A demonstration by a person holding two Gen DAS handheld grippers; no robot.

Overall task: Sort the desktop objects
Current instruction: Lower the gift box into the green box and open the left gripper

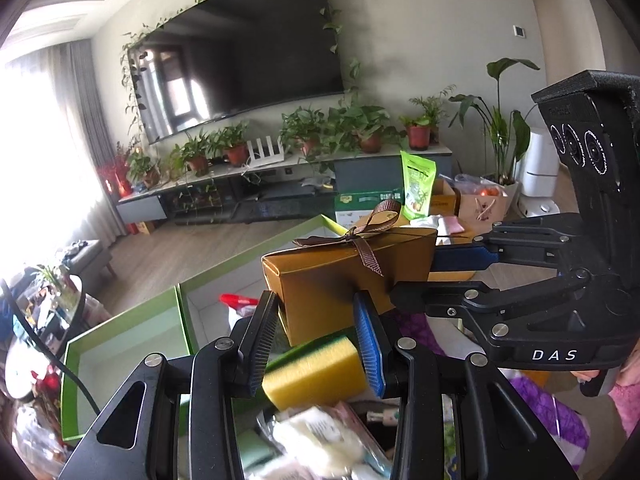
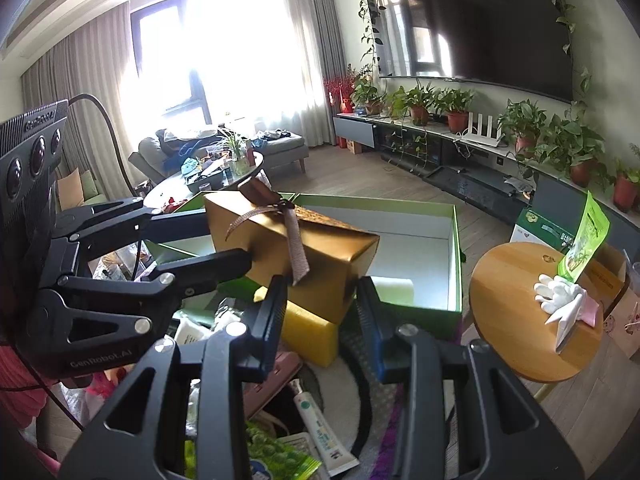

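Two grippers clamp a gold box from opposite ends and hold it in the air: the left gripper has its pads pressed on the box's near end in its own view, while the right gripper pinches the other end, its fingers closed on the box's sides. In the left wrist view the right gripper reaches in from the right, one blue-padded finger along the box's far side and one on its near side. A brown ribbon is tied round the box with a bow on top. Just below the box and the grippers lies a yellow sponge with a green layer, among blurred packets and a white tube. Beyond the box stands an open green tray with white walls. To the right of the right gripper is a round wooden table carrying a white glove and a green packet.
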